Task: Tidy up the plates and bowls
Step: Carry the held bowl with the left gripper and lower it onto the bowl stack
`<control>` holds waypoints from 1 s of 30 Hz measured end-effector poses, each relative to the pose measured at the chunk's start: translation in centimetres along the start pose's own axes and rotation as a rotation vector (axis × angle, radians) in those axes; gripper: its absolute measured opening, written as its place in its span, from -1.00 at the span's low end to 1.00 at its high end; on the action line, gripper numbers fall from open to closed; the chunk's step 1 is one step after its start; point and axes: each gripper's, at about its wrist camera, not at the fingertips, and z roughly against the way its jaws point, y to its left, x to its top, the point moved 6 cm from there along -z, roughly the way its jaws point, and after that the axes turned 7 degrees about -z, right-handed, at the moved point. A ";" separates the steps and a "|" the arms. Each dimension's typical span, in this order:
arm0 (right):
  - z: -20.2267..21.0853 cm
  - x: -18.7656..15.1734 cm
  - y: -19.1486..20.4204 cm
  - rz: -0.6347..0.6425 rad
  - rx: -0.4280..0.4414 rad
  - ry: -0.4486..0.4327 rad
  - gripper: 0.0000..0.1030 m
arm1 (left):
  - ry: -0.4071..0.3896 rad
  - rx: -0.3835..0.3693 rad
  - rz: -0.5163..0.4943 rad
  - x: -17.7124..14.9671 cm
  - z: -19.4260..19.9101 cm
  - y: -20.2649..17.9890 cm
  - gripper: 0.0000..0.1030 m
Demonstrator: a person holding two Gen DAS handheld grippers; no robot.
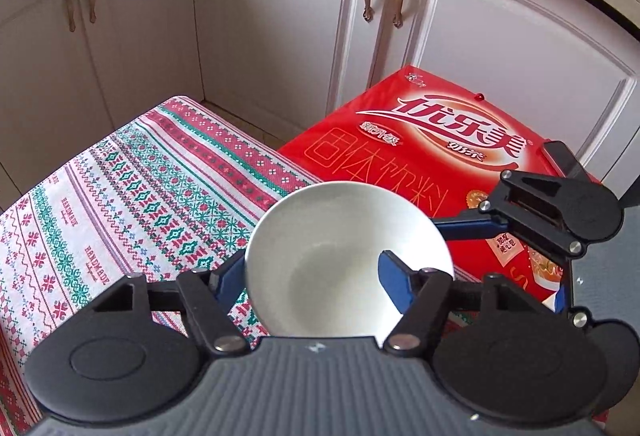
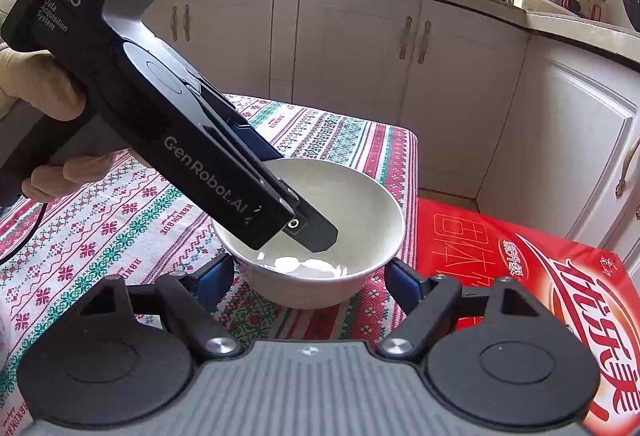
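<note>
The left gripper (image 1: 316,276) pinches the round white ceramic bowl's (image 1: 344,256) rim; the right gripper (image 2: 310,274) gapes empty just beside it. A tilt could slip it.

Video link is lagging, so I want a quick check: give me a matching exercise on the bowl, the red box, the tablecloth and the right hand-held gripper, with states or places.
1 white bowl
2 red box
3 tablecloth
4 right hand-held gripper

A open, straddling the bowl
B wall pinched by left hand-held gripper
C Chinese lettering on top
D red-green pattern, under the bowl

Pairs: 1-B, 2-C, 3-D, 4-A
</note>
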 end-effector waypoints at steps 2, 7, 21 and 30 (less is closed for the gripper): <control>0.1 0.0 0.1 0.001 -0.002 0.004 0.66 | 0.002 -0.003 0.004 0.0 0.1 0.0 0.31; 0.6 -0.1 0.3 -0.010 0.009 0.015 0.66 | 0.004 -0.009 0.001 -0.2 0.9 -0.7 0.31; 6.7 0.4 3.8 0.036 0.045 -0.005 0.66 | -0.047 0.021 0.004 -1.6 7.8 -3.5 0.31; 10.9 0.5 7.8 0.100 0.075 -0.027 0.66 | -0.083 0.066 0.038 -3.9 13.0 -4.6 0.31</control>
